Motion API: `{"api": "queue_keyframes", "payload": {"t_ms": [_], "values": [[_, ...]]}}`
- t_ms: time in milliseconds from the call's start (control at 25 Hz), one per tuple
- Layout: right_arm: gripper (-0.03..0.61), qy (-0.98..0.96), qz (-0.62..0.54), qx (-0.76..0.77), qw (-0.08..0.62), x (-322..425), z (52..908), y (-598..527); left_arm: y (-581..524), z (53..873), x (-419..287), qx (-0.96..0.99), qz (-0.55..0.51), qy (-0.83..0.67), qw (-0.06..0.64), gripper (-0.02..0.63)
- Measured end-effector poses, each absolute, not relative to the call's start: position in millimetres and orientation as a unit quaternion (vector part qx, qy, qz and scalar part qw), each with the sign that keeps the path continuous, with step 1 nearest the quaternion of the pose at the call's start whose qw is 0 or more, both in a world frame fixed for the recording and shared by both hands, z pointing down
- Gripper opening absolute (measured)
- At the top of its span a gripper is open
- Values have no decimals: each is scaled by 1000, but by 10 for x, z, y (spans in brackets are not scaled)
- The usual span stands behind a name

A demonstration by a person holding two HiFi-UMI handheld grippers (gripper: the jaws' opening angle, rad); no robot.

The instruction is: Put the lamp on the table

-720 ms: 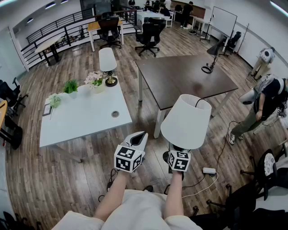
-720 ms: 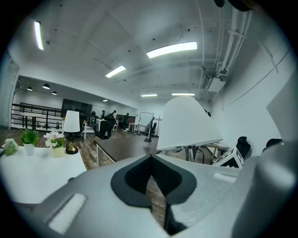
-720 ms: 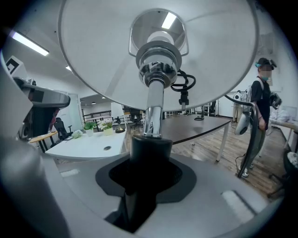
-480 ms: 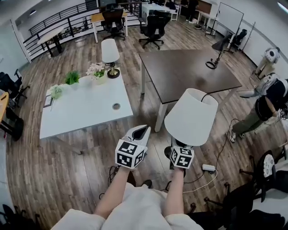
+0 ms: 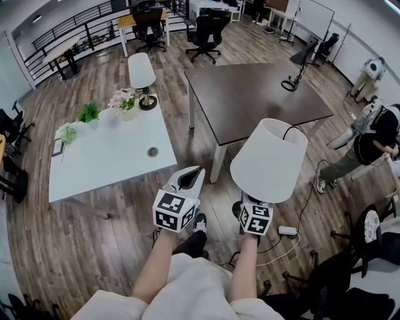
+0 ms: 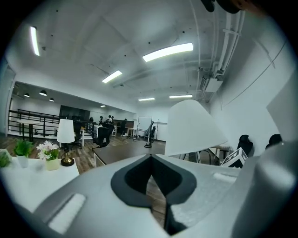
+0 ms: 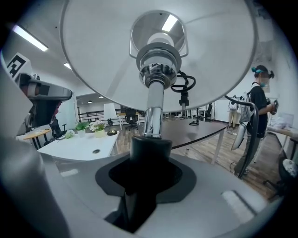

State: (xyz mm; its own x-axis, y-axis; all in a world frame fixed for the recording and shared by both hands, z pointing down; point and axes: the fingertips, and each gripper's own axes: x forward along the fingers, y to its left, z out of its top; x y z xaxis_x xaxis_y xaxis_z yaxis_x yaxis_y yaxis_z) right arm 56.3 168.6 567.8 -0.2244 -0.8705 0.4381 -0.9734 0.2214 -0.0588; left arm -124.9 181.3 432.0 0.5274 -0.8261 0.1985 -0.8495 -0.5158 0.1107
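The right gripper is pinching the table lamp on its chrome stem, likely slippery; the shade above is probably making it top-heavy. The left gripper is hanging pressed together, empty.

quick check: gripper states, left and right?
Left gripper: shut, nothing in it.
Right gripper: shut on the lamp, at its stem.

This is a large open office: a white table and a dark table on a wooden floor, wheeled office chairs, a whiteboard behind, and long strip lights on the ceiling.
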Motion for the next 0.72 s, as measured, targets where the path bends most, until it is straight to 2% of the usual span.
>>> {"api": "queue_keyframes", "payload": {"t_ms": [320,720], "values": [[140,-757,163,614,155,868,5601,965,905,4401,-869,882,45,-452,127,0],[140,-751,158,628,132,1143,5428,-8,-283,4209,-597,897,31,-425,120,0]]}}
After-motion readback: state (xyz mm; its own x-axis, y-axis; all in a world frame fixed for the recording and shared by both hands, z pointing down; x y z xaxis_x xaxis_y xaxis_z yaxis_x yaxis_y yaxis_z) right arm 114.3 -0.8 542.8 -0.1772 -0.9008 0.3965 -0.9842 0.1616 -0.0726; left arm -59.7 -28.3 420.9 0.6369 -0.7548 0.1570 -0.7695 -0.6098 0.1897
